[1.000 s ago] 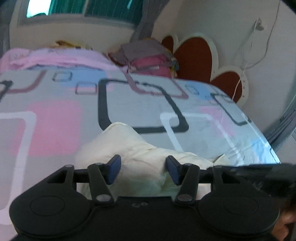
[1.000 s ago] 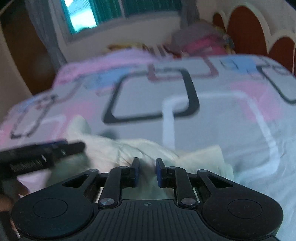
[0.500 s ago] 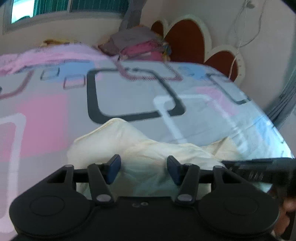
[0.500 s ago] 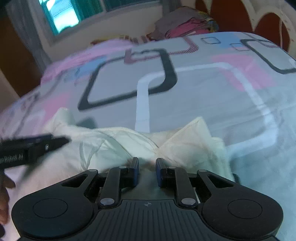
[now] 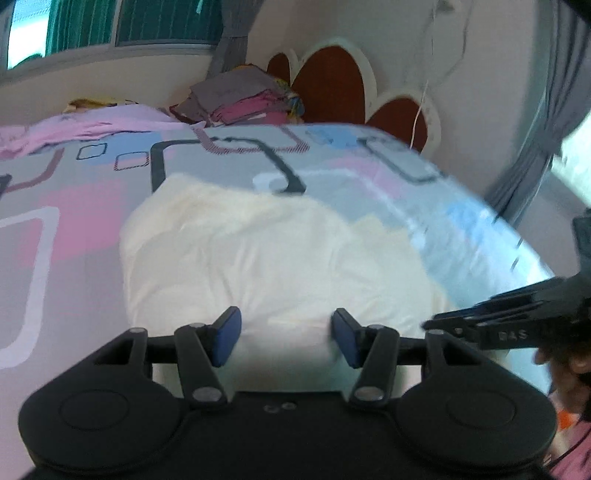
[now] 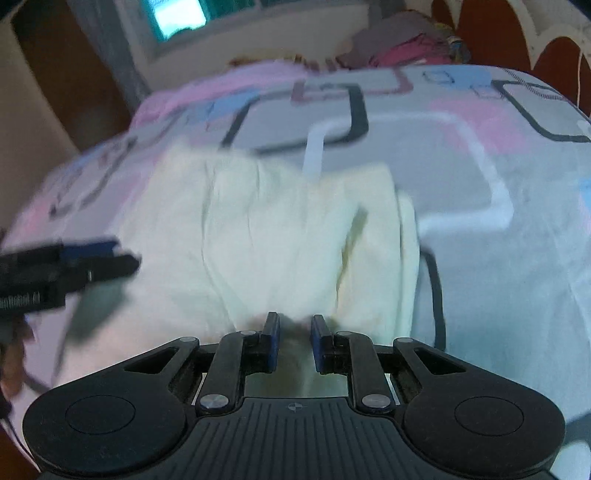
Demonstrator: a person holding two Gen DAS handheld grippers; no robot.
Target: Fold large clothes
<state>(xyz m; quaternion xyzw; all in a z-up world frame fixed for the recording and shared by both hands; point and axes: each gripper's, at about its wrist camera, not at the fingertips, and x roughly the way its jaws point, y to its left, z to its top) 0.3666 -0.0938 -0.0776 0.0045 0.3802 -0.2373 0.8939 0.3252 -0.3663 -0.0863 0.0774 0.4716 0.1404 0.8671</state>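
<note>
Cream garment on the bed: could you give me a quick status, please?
Left gripper jaws apart over the cream garment. Right gripper pinching its near edge. Garment bunched on the bedsheet; nothing in the way.

One cream garment (image 5: 273, 258) lies on one bed (image 5: 74, 229), near the front edge. Two claws are in view: the left claw (image 5: 286, 338), with two blue-padded fingers (image 5: 225, 334), and the right claw (image 6: 293, 341), also with two fingers (image 6: 272, 341). One pile of folded clothes (image 5: 243, 99) sits at the far end of the bed; how many pieces it holds cannot be told. One pink blanket (image 5: 85, 123) lies along the far left. One headboard (image 5: 332, 85) stands at the far right, showing three rounded red panels. One window (image 5: 96, 26) is on the far wall, and one white cord (image 5: 421, 92) hangs down the right wall.
</note>
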